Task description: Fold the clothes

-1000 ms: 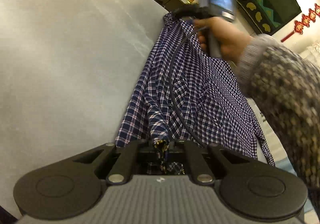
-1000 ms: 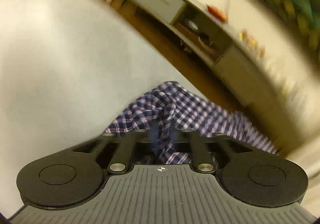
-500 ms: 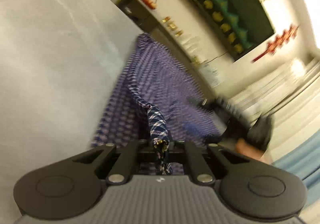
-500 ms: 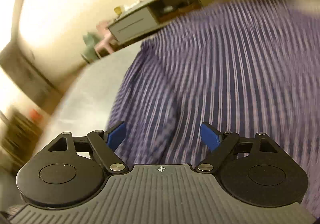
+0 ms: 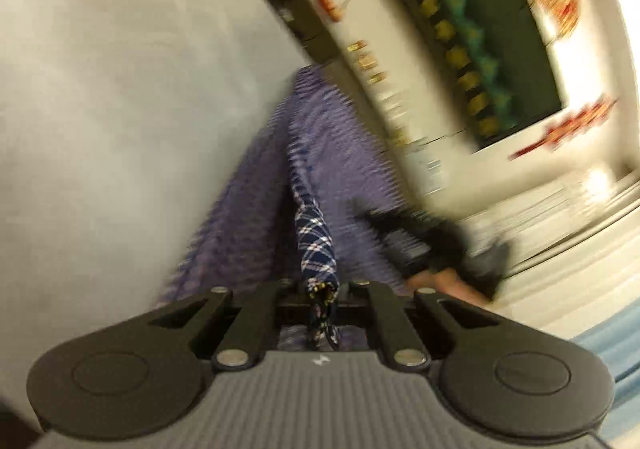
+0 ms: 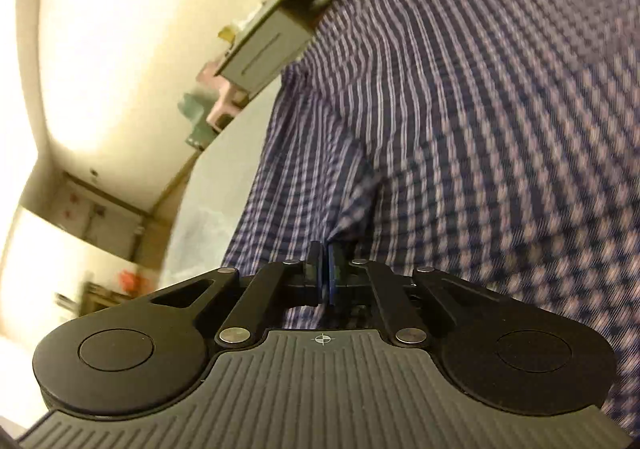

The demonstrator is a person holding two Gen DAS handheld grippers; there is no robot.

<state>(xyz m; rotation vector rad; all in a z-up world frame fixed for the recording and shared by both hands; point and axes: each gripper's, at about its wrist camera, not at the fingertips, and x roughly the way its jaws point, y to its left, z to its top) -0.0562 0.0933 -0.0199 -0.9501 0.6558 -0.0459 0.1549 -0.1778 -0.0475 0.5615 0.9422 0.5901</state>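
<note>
Left tool [image 5: 322, 289] clamped on a fabric fold, right tool [image 6: 324, 269] pinched together, blurred hand [image 5: 444, 283] behind it

my left gripper [image 5: 322, 291] black linkage arms, silver pivot screws, two round discs, grey ribbed housing, my right gripper [image 6: 323, 273] same build, blue finger pads, crosshair mark

Each camera sits just behind its own fingers, looking forward, tilted. Left view faces along the table [image 5: 100, 109]; right view is close against the shirt [image 6: 480, 109]. Both share the shirt.
</note>
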